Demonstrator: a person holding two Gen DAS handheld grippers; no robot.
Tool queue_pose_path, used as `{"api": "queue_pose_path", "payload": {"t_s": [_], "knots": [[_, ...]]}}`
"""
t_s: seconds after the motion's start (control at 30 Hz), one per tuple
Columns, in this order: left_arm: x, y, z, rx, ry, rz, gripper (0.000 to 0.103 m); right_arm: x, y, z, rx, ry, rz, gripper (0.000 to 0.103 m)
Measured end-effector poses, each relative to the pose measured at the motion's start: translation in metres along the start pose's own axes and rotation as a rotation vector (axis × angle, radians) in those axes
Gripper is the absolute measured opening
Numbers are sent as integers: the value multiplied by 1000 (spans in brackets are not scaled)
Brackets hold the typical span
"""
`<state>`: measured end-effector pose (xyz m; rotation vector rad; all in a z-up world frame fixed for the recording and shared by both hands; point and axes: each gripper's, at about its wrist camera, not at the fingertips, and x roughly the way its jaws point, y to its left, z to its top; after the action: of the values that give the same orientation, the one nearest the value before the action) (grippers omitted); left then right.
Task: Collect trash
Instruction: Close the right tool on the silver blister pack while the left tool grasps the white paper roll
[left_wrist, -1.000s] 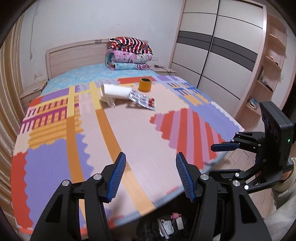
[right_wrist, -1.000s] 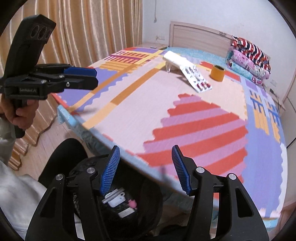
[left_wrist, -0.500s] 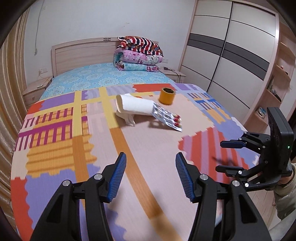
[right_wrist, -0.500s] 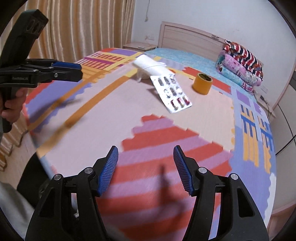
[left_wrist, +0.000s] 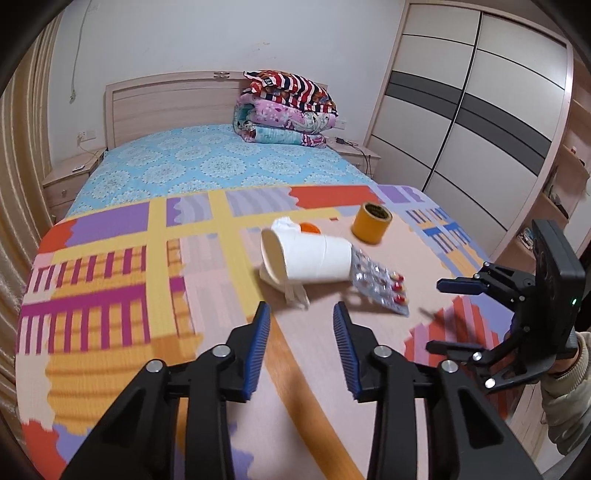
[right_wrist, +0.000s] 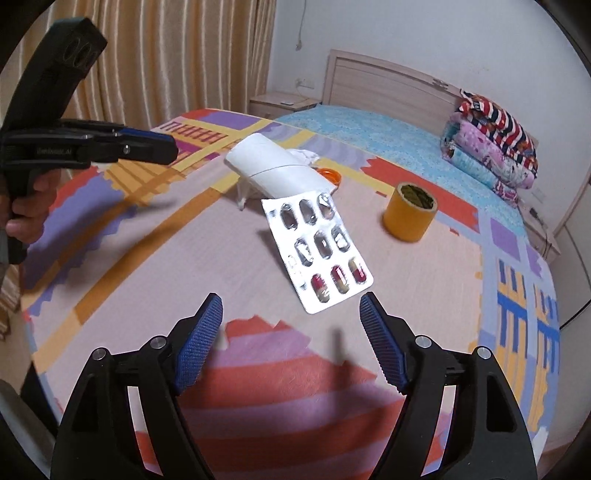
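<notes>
White paper cups (left_wrist: 306, 258) (right_wrist: 277, 171) lie on their side on the colourful mat (left_wrist: 110, 295), with crumpled tissue (left_wrist: 295, 293) beneath them. A silver blister pack (left_wrist: 380, 284) (right_wrist: 319, 251) with a few red-and-yellow capsules leans against the cups. Beyond stand a yellow tape roll (left_wrist: 371, 221) (right_wrist: 410, 212) and an orange cap (left_wrist: 309, 228). My left gripper (left_wrist: 301, 314) hovers just short of the cups, jaws closing with nothing between them. My right gripper (right_wrist: 291, 301) hovers just short of the blister pack, jaws opening and empty.
Folded quilts (left_wrist: 288, 107) are stacked at the headboard. A wardrobe (left_wrist: 461, 122) stands to the right of the bed and curtains (right_wrist: 166, 55) hang to the left. A bedside table (right_wrist: 280, 101) sits by the headboard. A person's hand (right_wrist: 22, 206) holds the left gripper.
Both grippers moved forward over the mat, closer to the cups and blister pack. The left jaws narrowed and the right jaws widened. The bin at the bed's foot left view.
</notes>
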<state>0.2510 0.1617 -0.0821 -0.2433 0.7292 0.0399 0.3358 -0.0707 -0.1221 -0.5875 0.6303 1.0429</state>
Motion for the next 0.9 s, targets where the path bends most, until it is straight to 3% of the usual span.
{"api": "queue_pose_path", "payload": {"t_s": [0.5,0.6,0.83,0.9], "knots": [[55,14,30,-65,71,-81,33,40,-19,21,-35,36,33,77],[64,17,31,-81,86,-98,21,45,-25,24,-9,29,66,77],[65,21,30,-114,89,-113,16,48,-31,27,39,25,143,77],[61,19,29,-118,83,-121,14,48,-32,26,42,33,154,65]]}}
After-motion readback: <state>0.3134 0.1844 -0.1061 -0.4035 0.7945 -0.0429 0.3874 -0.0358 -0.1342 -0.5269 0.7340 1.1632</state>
